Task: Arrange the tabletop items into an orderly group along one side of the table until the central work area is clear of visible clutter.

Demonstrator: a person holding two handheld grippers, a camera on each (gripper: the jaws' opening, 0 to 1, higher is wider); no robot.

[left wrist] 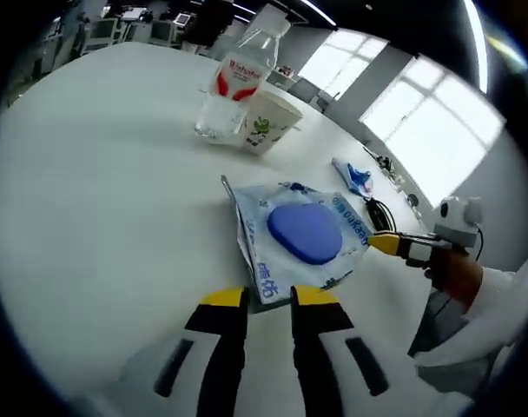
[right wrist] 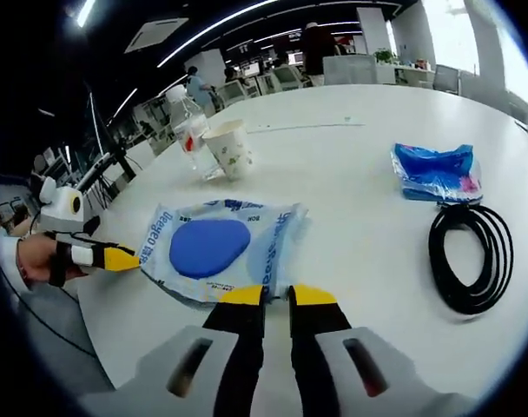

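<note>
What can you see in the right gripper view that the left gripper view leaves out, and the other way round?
Right gripper view: the black cable laid out as a full coil, and people standing far behind the table.
Left gripper view: large bright windows and a person's white sleeve.
Shared: the wipes pack with its blue lid, the water bottle, the paper cup beside it, the small blue packet and the white table.

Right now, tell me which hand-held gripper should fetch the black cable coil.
Probably right: the cable coil lies beside the right hand-held gripper; the left hand-held gripper sits across the wipes packet.
</note>
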